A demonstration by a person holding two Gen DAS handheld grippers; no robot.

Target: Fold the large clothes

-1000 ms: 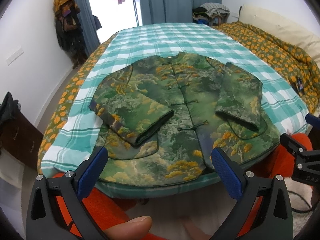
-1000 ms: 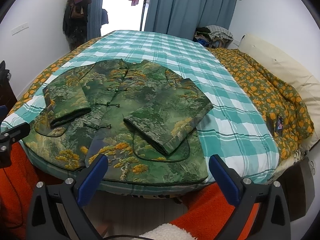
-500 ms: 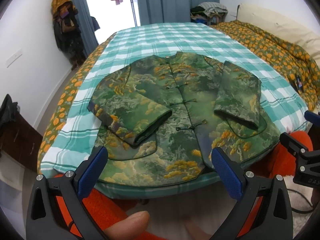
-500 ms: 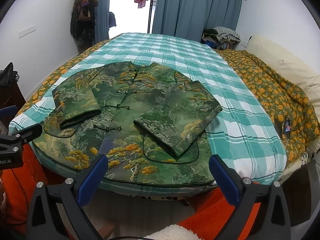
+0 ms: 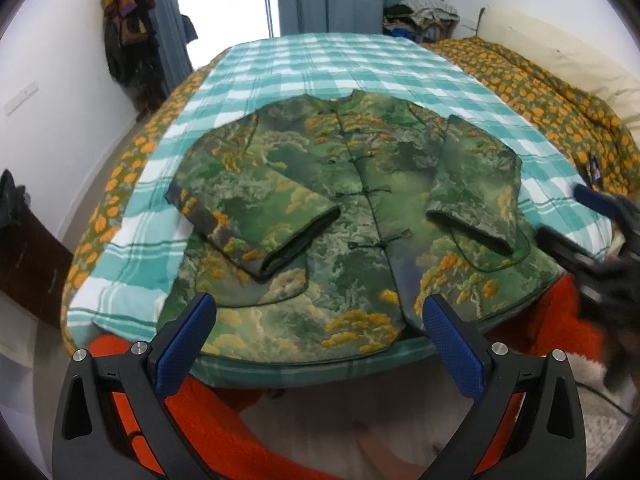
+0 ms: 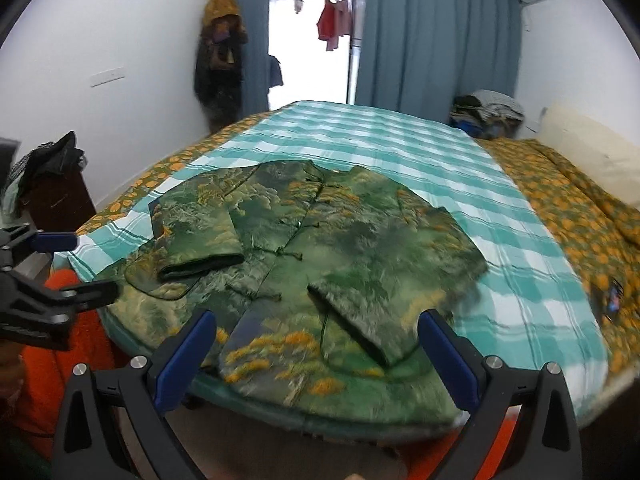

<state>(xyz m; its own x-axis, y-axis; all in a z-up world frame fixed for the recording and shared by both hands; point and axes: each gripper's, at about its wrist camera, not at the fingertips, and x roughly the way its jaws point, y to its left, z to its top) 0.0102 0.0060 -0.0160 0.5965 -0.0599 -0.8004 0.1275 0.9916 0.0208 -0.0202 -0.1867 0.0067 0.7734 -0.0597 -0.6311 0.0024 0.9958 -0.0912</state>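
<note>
A green and orange patterned jacket (image 5: 360,208) lies flat, front up and buttoned, on the teal checked bedspread (image 5: 320,68). Both sleeves are folded in over the front. Its hem hangs at the near bed edge. It also shows in the right wrist view (image 6: 328,272). My left gripper (image 5: 318,316) is open and empty, just short of the hem's middle. My right gripper (image 6: 316,330) is open and empty, over the hem on the right half. The right gripper also shows, blurred, at the right edge of the left wrist view (image 5: 592,232). The left gripper shows at the left of the right wrist view (image 6: 56,264).
An orange flowered quilt (image 6: 576,208) and a cream pillow (image 6: 592,148) lie on the bed's right side. Clothes hang on the far wall (image 6: 220,60) beside blue curtains (image 6: 436,40). A dark cabinet (image 5: 24,256) stands at the left. Orange fabric (image 5: 560,320) is below the bed edge.
Both grippers have moved up and closer to the jacket's hem. The right gripper's view has tilted up and shifted. Both stay open and the jacket has not moved.
</note>
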